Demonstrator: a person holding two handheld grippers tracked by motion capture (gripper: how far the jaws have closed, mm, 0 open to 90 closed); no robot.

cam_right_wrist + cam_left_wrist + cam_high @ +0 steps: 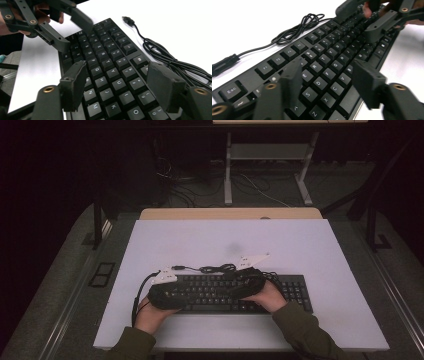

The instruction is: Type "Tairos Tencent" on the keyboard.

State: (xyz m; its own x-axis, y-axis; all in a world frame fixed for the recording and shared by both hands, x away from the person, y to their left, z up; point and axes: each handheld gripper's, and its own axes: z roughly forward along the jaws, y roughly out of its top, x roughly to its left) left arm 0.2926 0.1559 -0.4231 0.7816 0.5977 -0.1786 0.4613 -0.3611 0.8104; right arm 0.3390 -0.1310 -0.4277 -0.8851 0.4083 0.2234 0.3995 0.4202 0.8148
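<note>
Both grippers [200, 292] hover level, seemingly just above keyboard [295, 292].

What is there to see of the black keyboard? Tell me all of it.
The black keyboard is a full-size board of matte plastic with white-lettered keys. It lies flat on the white table, near the person's edge. Its thin black cable runs off the back, partly coiled, ending in an unplugged plug. The left gripper and right gripper hover over the letter keys, jaws apart, gripping nothing.

Black two-jaw grippers [324, 80] [120, 85] with brass pivot screws and grey three-cornered top plates; olive sleeves [300, 325] are worn.
</note>
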